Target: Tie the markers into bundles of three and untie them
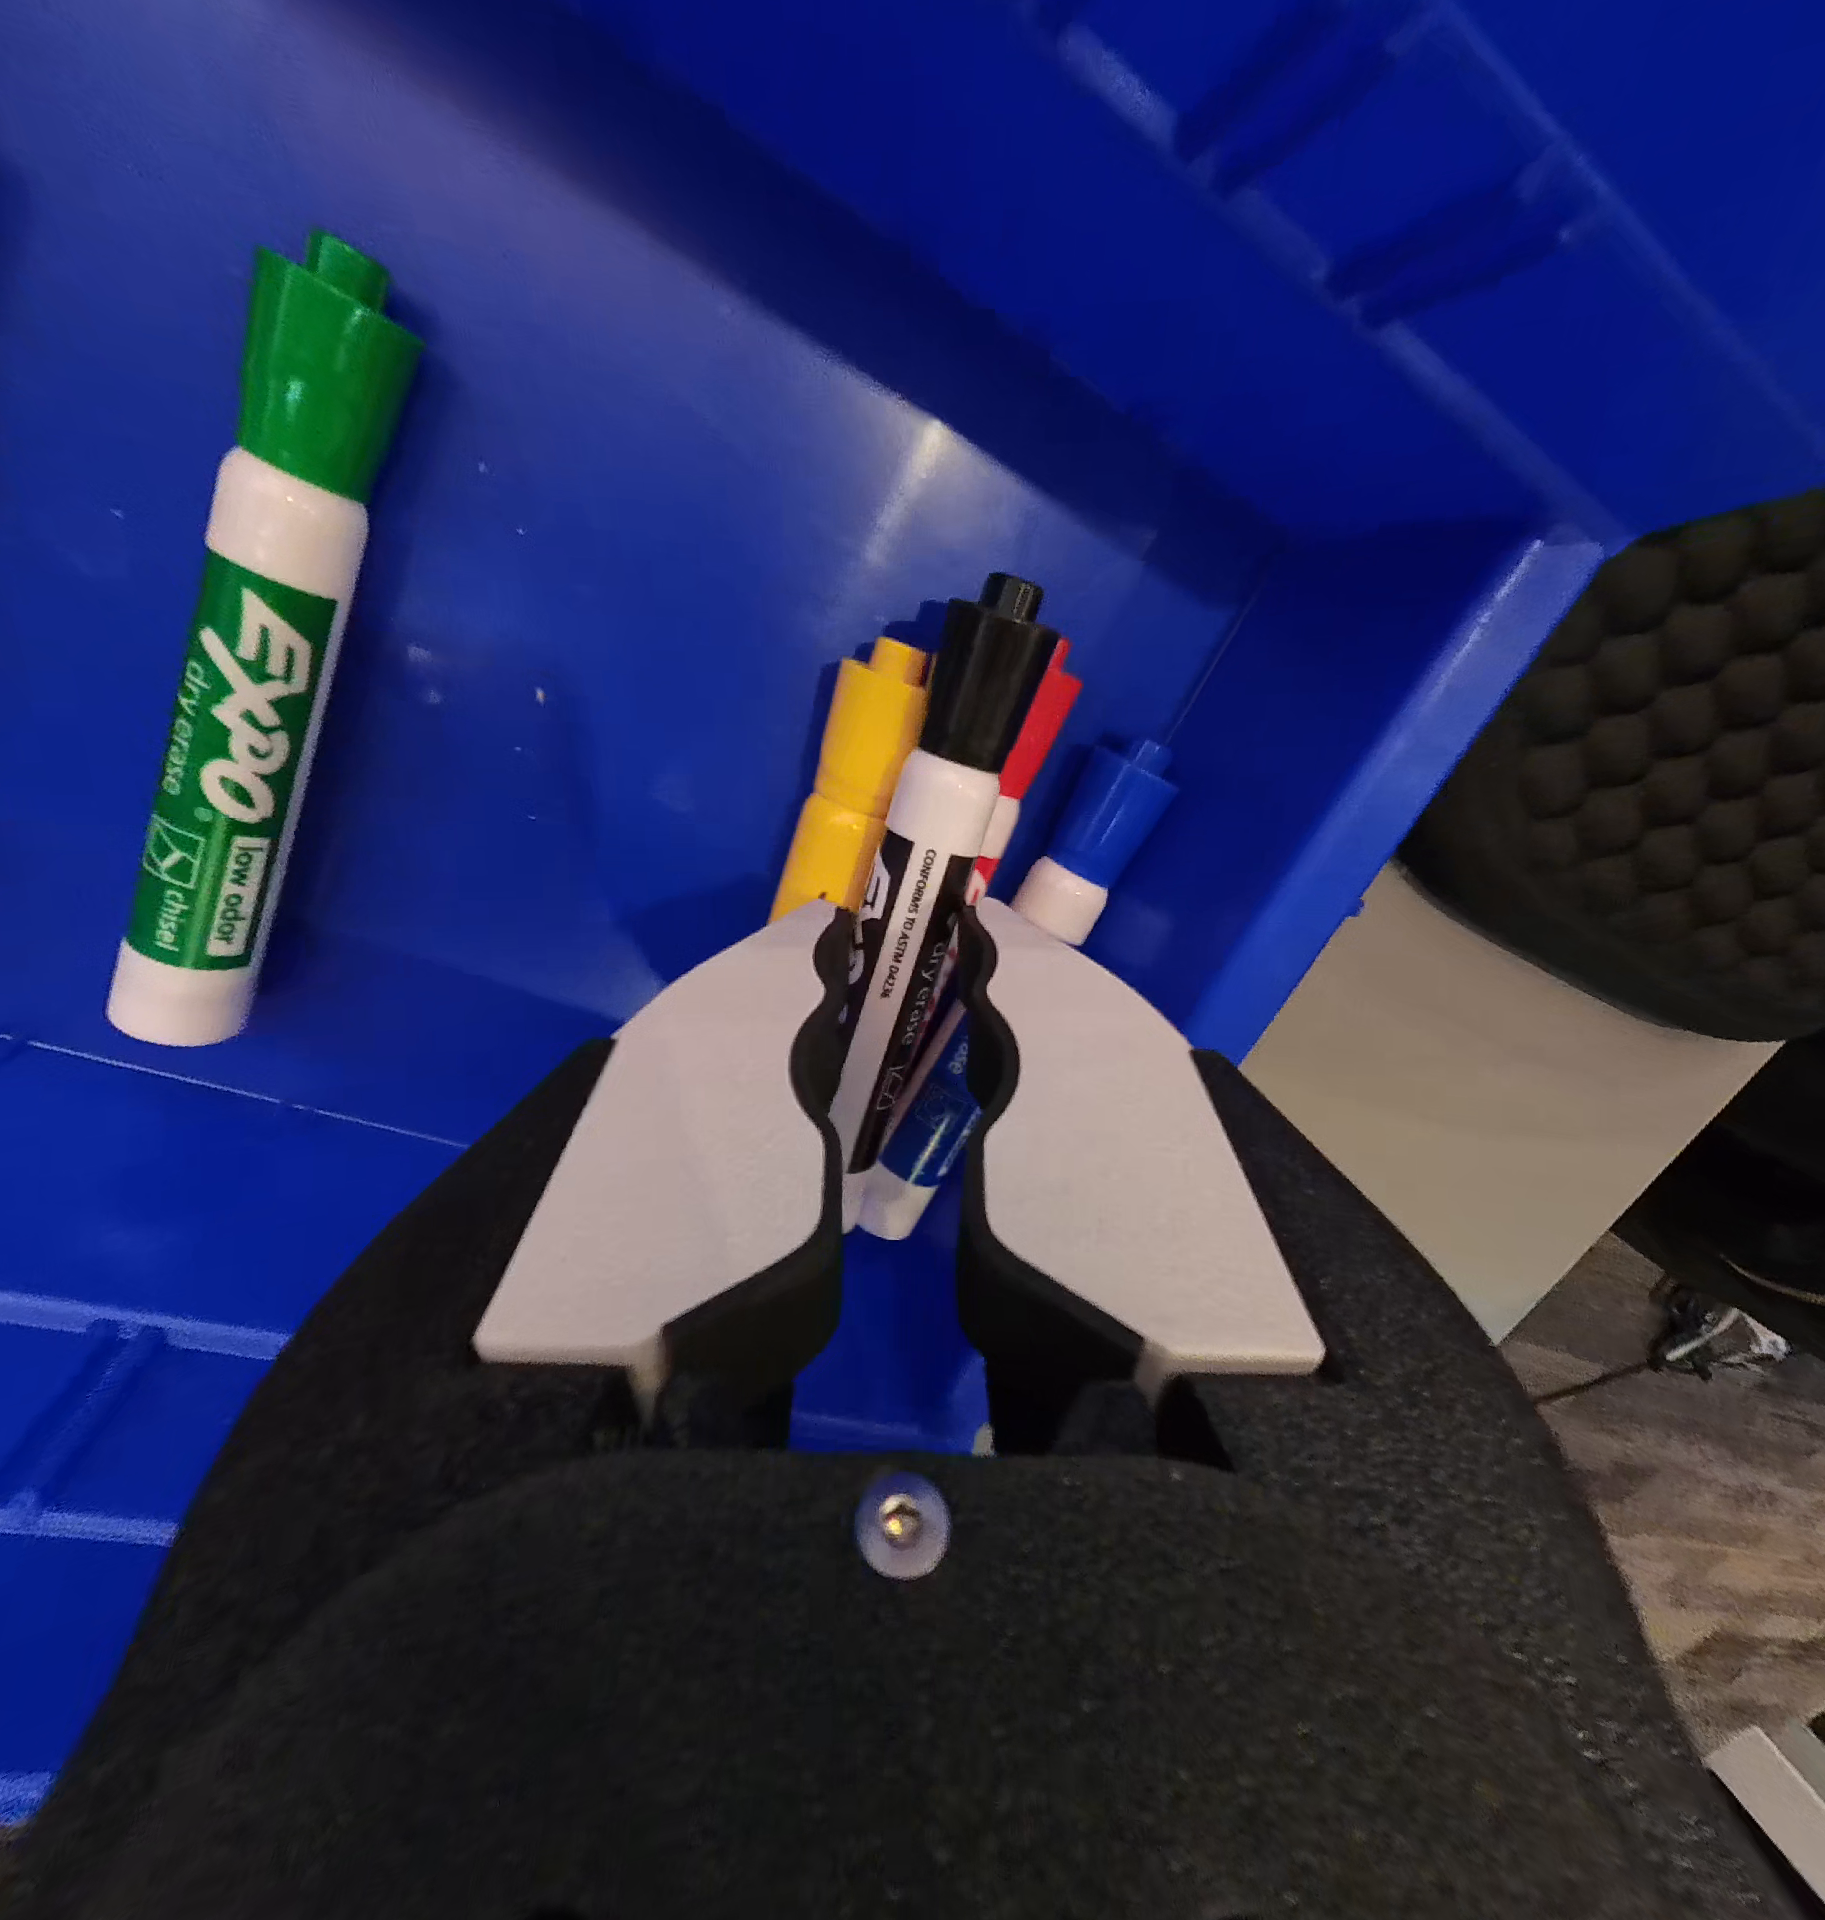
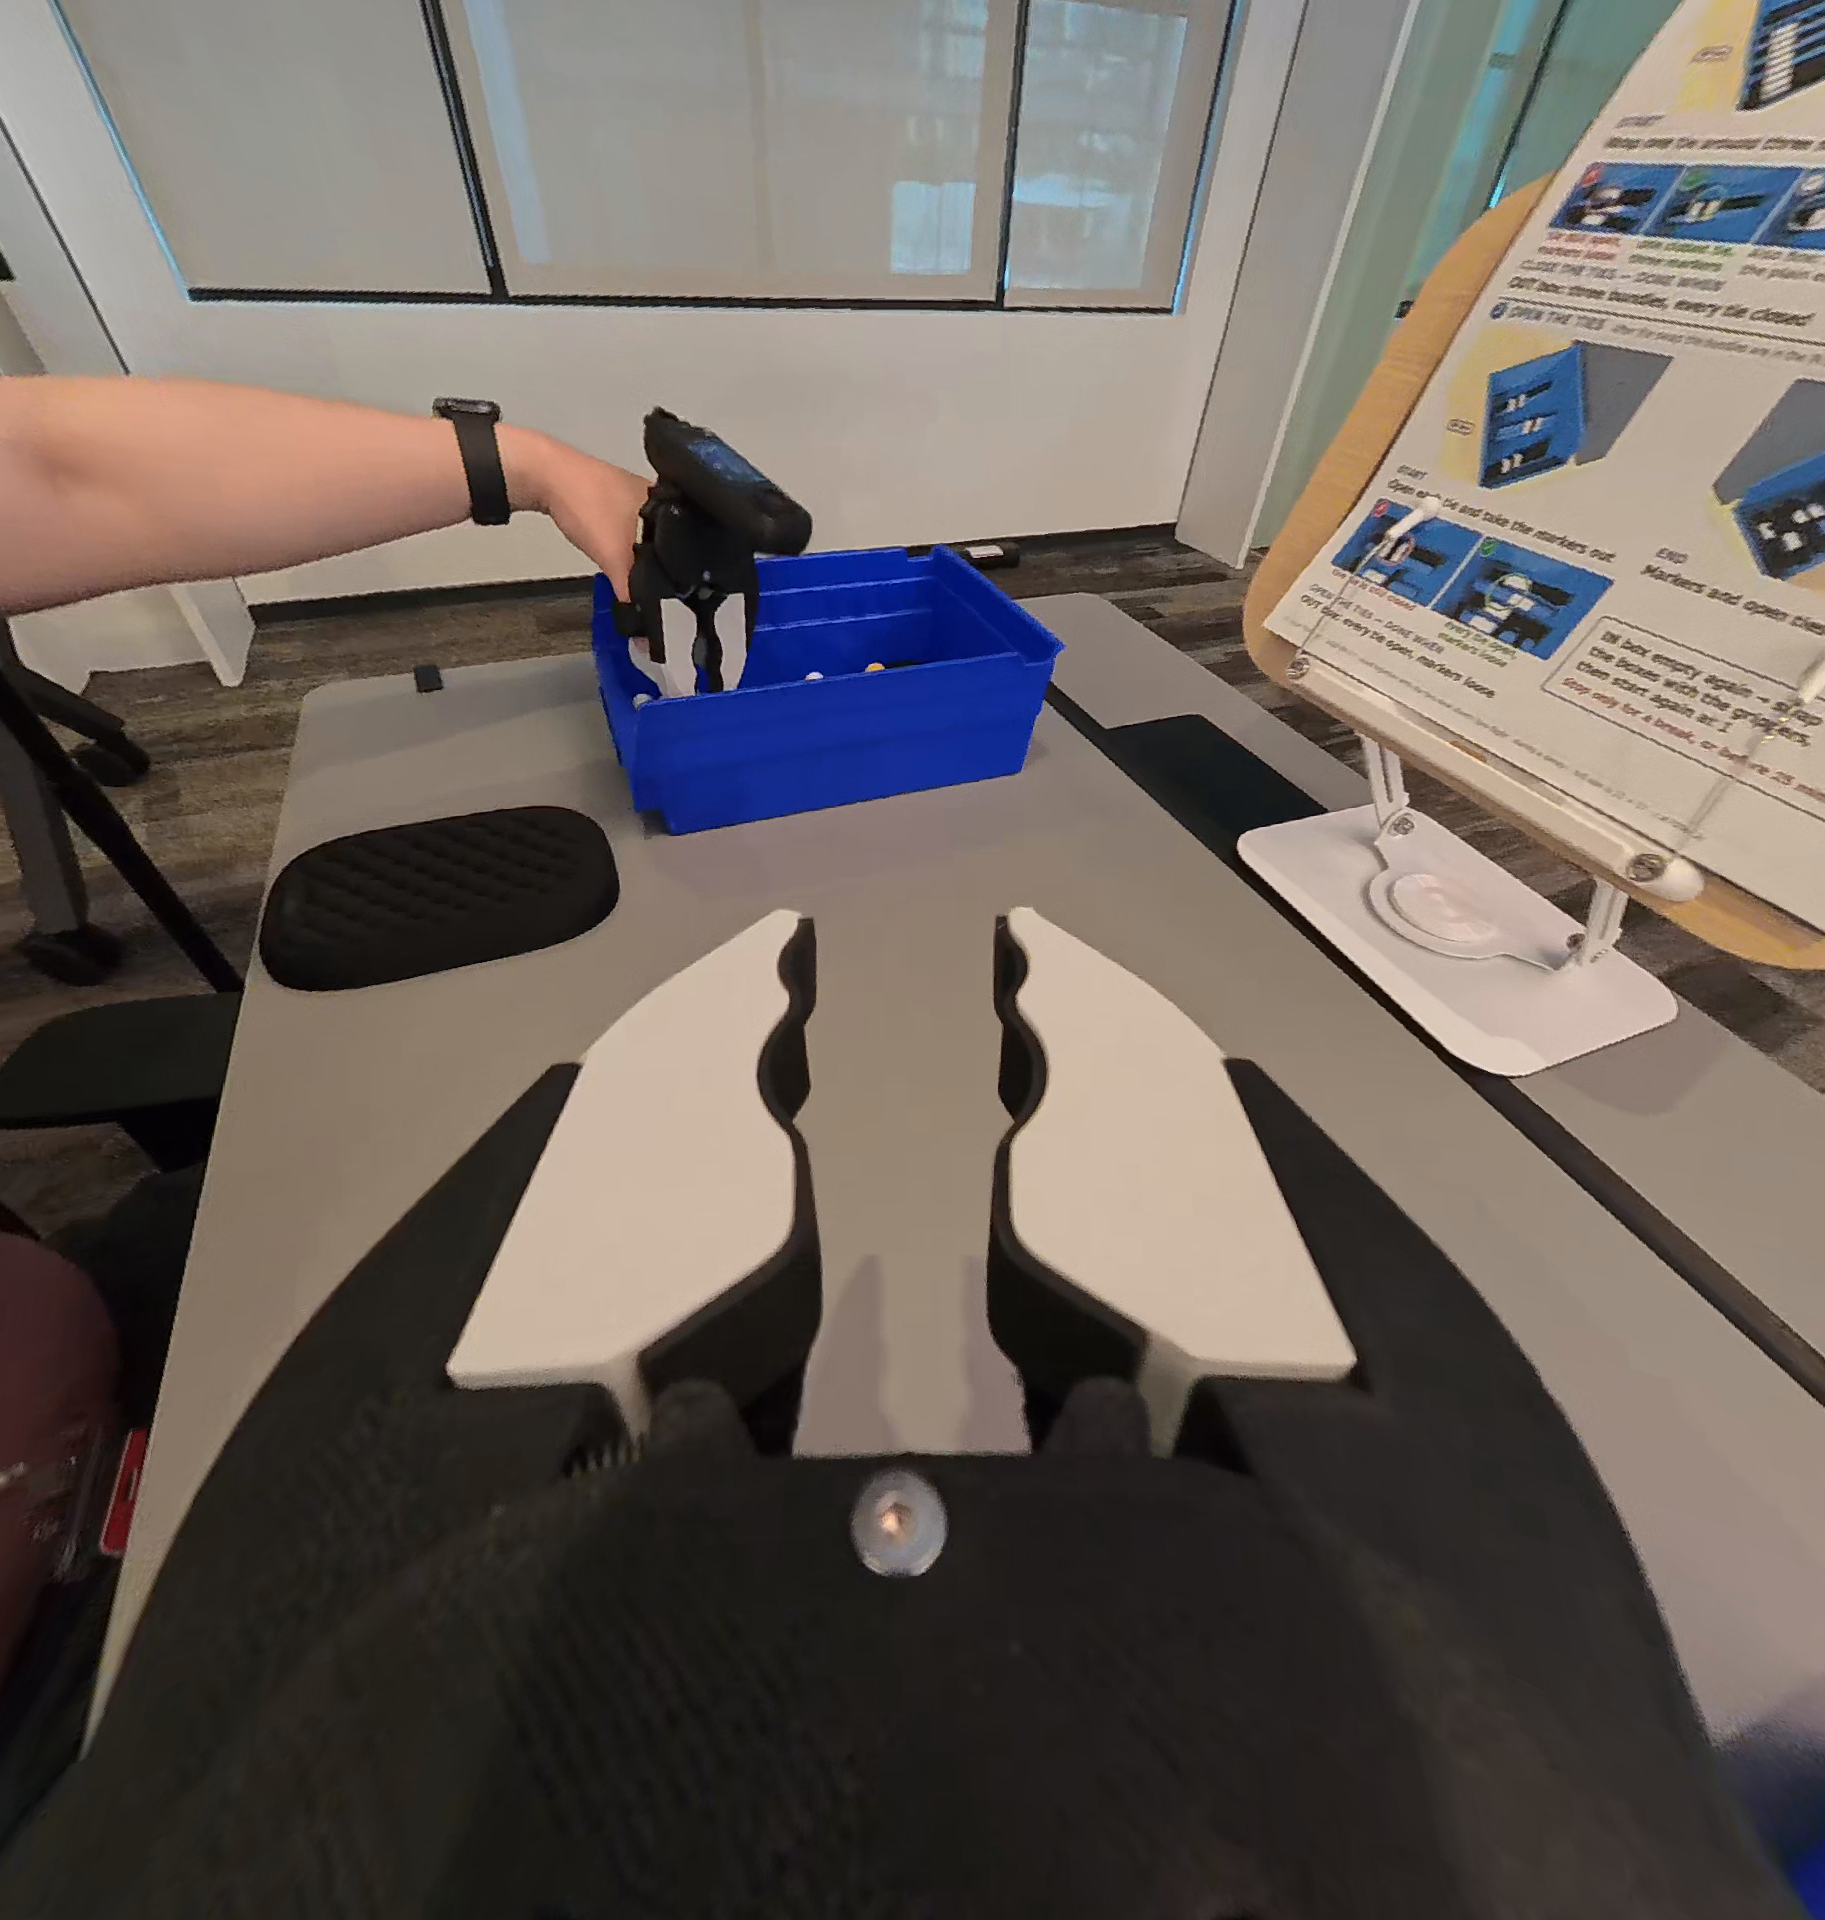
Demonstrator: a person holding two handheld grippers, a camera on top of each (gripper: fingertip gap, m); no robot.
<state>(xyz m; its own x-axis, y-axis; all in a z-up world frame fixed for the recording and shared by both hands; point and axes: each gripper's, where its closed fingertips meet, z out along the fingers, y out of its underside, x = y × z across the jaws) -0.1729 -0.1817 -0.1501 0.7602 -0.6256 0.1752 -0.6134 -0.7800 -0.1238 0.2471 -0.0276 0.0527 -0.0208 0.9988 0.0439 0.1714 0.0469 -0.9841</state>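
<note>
A grey bench [image 2: 451,1039] stretched ahead of the gripper. Beyond its far end stood a white wall [image 2: 887,416] with large dark-framed windows [image 2: 742,145]. Dark wood-patterned flooring [image 2: 160,675] lay to the left, beneath a chair base [image 2: 77,758].

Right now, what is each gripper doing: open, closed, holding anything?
Left gripper: closed on the black marker, inside the blue bin.
Right gripper: open, empty, above the grey table.
</note>
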